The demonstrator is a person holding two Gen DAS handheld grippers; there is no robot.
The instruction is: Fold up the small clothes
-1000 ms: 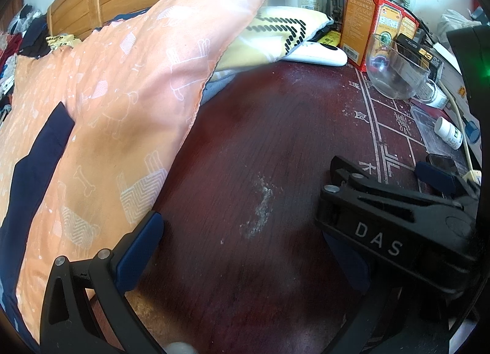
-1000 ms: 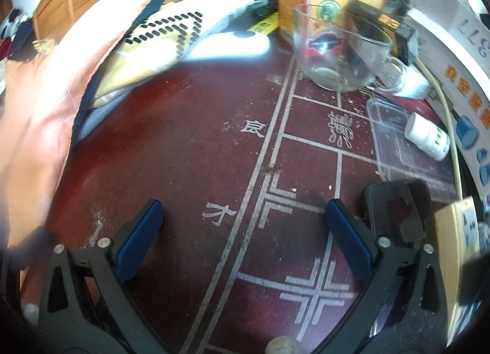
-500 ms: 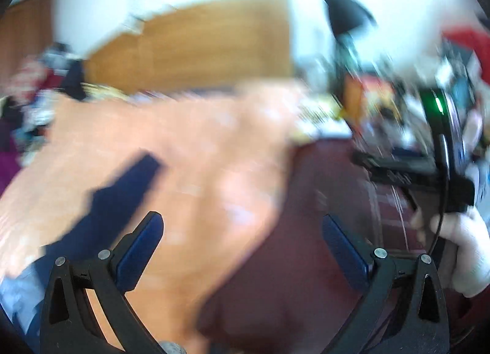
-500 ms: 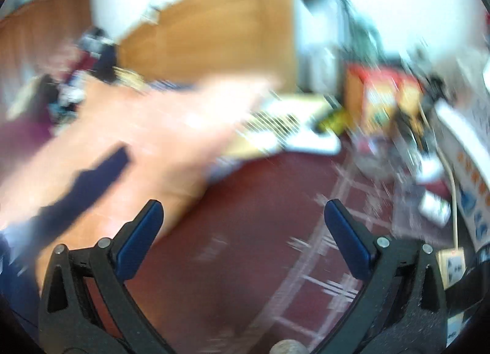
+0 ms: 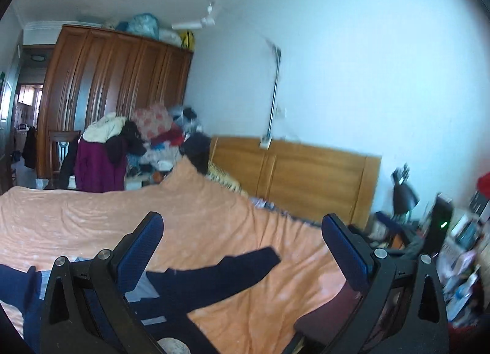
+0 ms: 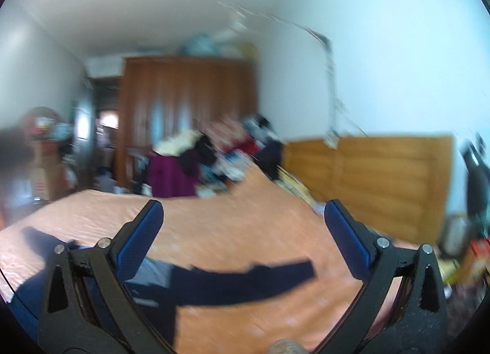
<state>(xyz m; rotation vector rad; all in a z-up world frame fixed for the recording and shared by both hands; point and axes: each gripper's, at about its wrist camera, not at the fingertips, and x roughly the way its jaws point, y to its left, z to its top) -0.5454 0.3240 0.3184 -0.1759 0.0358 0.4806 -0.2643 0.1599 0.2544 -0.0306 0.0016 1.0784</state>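
1. Left gripper (image 5: 242, 242): its blue-padded fingers (image 5: 139, 250) stand wide apart with nothing between them, raised above the bed (image 5: 199, 213) and looking out across the room.
2. Right gripper (image 6: 243, 236): jaws likewise spread wide and empty – this view is blurred, so fine detail is lost.
3. The garment (image 5: 214, 277) – dark navy, with a paler grey-blue patch near its middle – lies spread on the orange bedspread, low in both views. One long sleeve-like part reaches out to the right across the cover; in the right wrist view (image 6: 245, 282) it shows as a dark band just below the jaws.
4. Neither gripper touches the garment; both are held clear above it.
5. A wooden headboard (image 5: 306, 182) stands at the far edge of the bed, against a white wall.
6. A brown wardrobe (image 5: 116, 87) fills the far left corner, with bags piled on top.
7. A heap of clothes (image 5: 137, 145) sits between wardrobe and bed; a purple piece hangs at its front.
8. At the right edge, a cluttered table (image 5: 459, 250) with a dark lamp (image 5: 404, 194) – its items are too blurred to name.
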